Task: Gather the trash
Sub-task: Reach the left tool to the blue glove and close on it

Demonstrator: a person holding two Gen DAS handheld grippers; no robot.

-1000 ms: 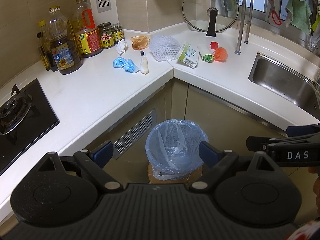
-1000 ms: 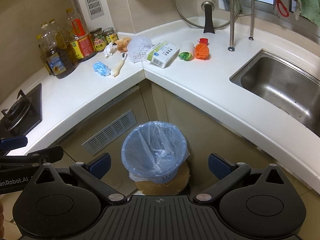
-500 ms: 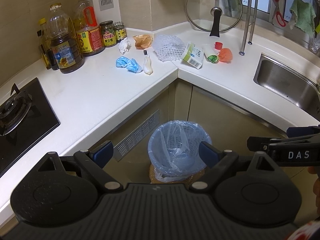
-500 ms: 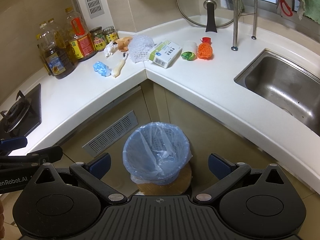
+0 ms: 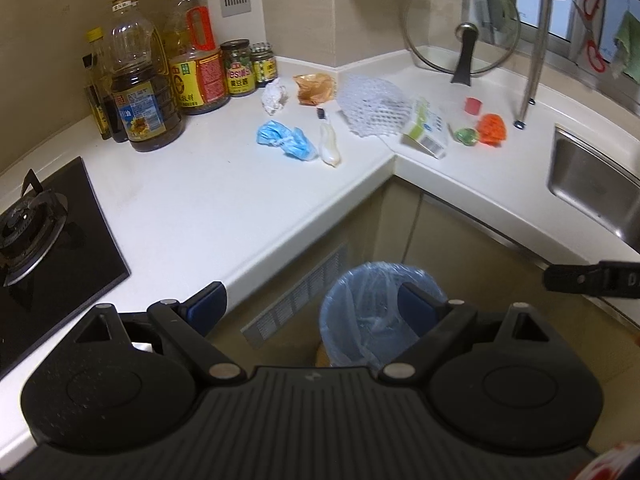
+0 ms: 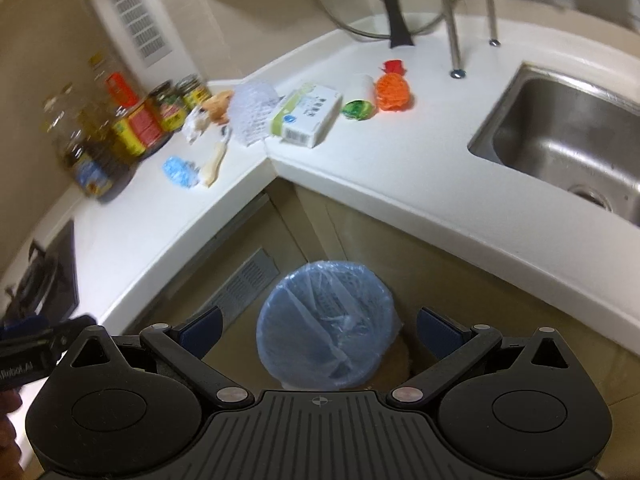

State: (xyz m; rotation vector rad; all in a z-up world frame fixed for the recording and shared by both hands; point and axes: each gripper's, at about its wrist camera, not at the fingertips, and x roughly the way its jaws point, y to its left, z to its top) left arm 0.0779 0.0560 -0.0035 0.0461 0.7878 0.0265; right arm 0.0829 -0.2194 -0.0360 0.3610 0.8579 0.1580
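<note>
Trash lies in the corner of the white counter (image 5: pixel 208 208): a blue crumpled glove (image 5: pixel 286 140), a cream tube (image 5: pixel 329 142), a white paper wad (image 5: pixel 274 96), a brown wrapper (image 5: pixel 314 87), white foam netting (image 5: pixel 374 108), a green-and-white carton (image 5: pixel 426 128), a green-ended cup (image 5: pixel 466 135) and orange netting (image 5: pixel 493 128). The carton (image 6: pixel 307 114) and orange netting (image 6: pixel 393 92) also show in the right wrist view. A bin with a blue bag (image 5: pixel 372 316) (image 6: pixel 326 326) stands on the floor below. My left gripper (image 5: pixel 316 306) and right gripper (image 6: pixel 320 330) are open and empty, above the bin.
Oil bottles (image 5: pixel 136 92) and jars (image 5: pixel 240 68) stand at the back left. A gas hob (image 5: pixel 36 232) is at the left. A steel sink (image 6: pixel 560 136) is at the right. A glass lid (image 5: pixel 462 38) leans on the back wall beside a rack post (image 5: pixel 534 64).
Both grippers have moved forward toward the counter corner, so the trash looks closer. The right wrist view has tilted left and blurred. Both grippers stay open.
</note>
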